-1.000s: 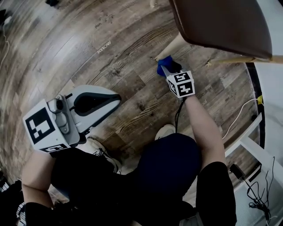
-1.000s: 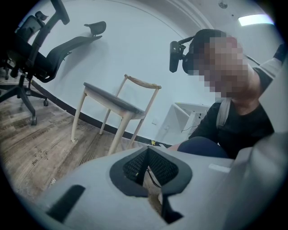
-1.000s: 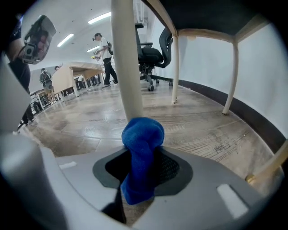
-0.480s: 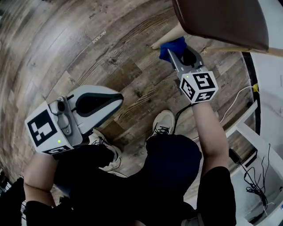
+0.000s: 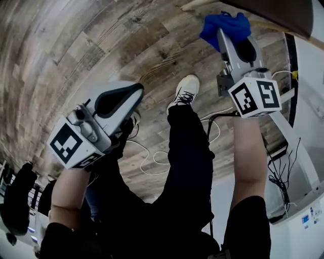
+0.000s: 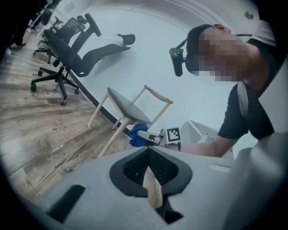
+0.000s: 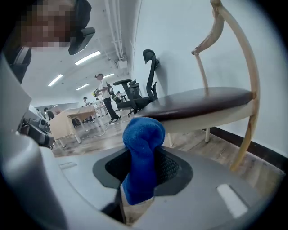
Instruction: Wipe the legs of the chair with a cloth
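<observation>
A wooden chair with a dark brown seat (image 5: 273,12) stands at the top right of the head view, one pale leg (image 5: 195,5) slanting out from under it. My right gripper (image 5: 223,33) is shut on a bunched blue cloth (image 5: 225,25), held just below the seat edge. In the right gripper view the cloth (image 7: 141,152) sticks up between the jaws, with the seat (image 7: 202,103) close ahead and a rear leg (image 7: 245,143) to the right. My left gripper (image 5: 136,93) is shut and empty, well left of the chair. Its view shows the chair (image 6: 130,108), cloth (image 6: 137,134) and front leg (image 6: 112,139).
A white cable (image 5: 152,162) loops on the wood floor by the person's shoe (image 5: 185,91). A white frame (image 5: 298,157) with black cords stands at the right. Black office chairs (image 6: 67,58) line the wall. Desks and people (image 7: 103,96) are far off.
The right gripper has risen with the cloth from the foot of the chair leg up to under the seat. The left gripper has also risen and rolled. The person has stood up.
</observation>
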Tool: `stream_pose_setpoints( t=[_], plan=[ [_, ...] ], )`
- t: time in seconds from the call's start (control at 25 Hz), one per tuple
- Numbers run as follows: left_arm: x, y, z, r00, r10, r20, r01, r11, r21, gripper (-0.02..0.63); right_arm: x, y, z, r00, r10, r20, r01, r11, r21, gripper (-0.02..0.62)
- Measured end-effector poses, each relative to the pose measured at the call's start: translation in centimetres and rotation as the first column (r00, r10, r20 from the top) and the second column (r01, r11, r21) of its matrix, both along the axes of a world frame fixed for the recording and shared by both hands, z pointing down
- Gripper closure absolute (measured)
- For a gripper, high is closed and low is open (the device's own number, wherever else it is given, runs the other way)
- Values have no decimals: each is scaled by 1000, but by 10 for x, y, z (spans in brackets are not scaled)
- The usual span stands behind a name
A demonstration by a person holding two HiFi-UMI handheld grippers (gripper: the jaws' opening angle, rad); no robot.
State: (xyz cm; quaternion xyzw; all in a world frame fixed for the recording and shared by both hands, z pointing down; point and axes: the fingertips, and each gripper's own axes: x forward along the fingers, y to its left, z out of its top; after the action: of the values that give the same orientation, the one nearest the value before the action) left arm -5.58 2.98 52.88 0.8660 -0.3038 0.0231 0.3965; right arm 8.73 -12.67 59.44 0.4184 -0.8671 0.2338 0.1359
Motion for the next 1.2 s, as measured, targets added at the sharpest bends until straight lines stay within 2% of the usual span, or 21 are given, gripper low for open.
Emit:
stream_pose_setpoints(
  t=[0.08,0.2,0.28,0.48,0.6,0.88,1.08,1.2],
  plan=[
    [3,17,-19,999,5,39,-4,1000,-27,600,1,17,-30,1000,-7,11,7,1000,-24,454],
    [7,34,-59,1000,4,29,-1,996,-90,600,3,35,-85,1000,-27,14,28,999,-38,454],
    [9,42,-94,999,28,40,-24,995,-97,600,4,43,-126,999,-43,11,43,999,-31,454],
    [11,49,-187,993,90,81,-87,995,-40,600,10,63,-241,998,-51,33,51,999,4,454],
    [6,43,-238,990,90,109,-90,996,0,600,13,71,-304,997,-36,71,35,999,22,454],
    [2,49,-362,988,101,117,-111,991,79,600,6,112,-430,988,-5,151,-1,999,39,454],
    [13,72,-435,989,107,100,-116,989,94,600,4,153,-516,981,9,195,-19,999,45,454],
    [18,79,-478,994,98,48,-103,989,110,600,3,181,-560,975,24,219,-35,998,48,454]
  ],
)
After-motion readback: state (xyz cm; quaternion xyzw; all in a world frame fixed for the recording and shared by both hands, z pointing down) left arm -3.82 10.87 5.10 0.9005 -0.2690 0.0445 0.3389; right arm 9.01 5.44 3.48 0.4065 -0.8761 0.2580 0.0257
